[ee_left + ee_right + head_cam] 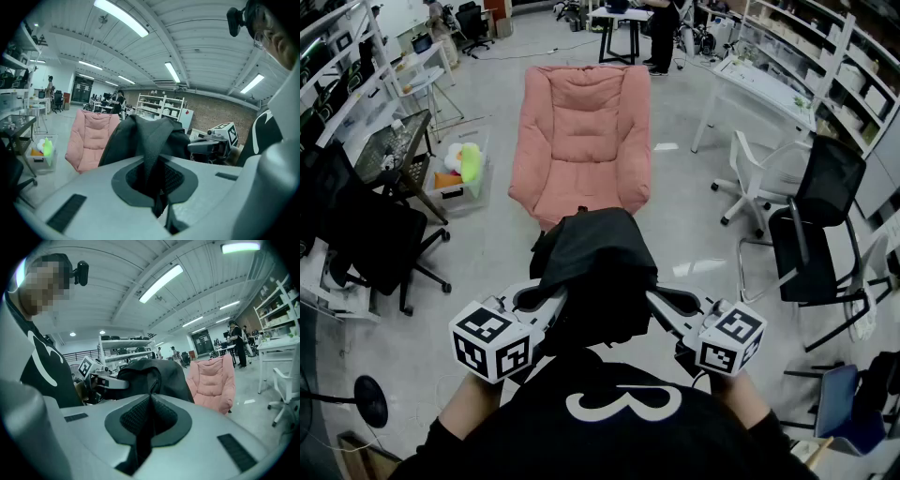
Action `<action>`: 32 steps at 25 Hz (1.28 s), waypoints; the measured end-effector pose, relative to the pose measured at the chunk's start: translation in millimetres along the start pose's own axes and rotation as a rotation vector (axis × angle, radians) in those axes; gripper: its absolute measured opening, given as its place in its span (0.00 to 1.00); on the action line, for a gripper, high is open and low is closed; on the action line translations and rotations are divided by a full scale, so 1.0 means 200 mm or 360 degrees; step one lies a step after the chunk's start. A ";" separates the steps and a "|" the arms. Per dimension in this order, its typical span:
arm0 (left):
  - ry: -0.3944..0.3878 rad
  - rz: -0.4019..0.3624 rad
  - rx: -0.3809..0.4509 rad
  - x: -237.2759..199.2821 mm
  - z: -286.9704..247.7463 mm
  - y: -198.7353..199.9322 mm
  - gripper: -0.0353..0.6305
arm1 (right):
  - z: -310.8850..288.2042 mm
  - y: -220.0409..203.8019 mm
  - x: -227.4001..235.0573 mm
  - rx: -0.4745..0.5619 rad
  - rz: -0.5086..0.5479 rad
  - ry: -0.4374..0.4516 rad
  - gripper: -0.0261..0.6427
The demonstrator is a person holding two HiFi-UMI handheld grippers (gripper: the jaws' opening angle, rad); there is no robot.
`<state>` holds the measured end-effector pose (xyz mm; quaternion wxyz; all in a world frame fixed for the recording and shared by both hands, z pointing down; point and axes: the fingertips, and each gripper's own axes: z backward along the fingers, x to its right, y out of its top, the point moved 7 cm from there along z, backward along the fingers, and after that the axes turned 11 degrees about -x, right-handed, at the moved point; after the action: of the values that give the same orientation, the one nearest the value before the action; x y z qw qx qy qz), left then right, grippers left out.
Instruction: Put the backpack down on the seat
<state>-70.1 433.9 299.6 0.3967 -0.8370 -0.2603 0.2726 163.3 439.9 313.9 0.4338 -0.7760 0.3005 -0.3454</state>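
Observation:
A black backpack (595,267) hangs in the air between my two grippers, just short of the front edge of the pink padded seat (581,131). My left gripper (546,302) is shut on a backpack strap (151,154) that runs down between its jaws. My right gripper (664,307) is shut on a strap at the bag's other side (150,408). In the left gripper view the backpack (145,136) fills the middle, with the seat (91,138) behind it to the left. In the right gripper view the backpack (157,376) is in front, and the seat (213,383) stands to its right.
Black office chairs stand at the left (366,234) and the right (816,234), and a white chair (759,178) is right of the seat. A clear bin of toys (461,173) sits left of the seat. A white table (759,89) and a standing person (664,33) are farther back.

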 end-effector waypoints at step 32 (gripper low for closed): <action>-0.0064 0.0052 -0.0097 -0.38 -0.42 0.19 0.07 | -0.27 0.07 0.48 -0.0032 -0.0124 -0.0056 0.06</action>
<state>-60.1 319.3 334.0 0.3612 -0.8472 -0.2627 0.2878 173.3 335.6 347.9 0.4175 -0.7974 0.2657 -0.3453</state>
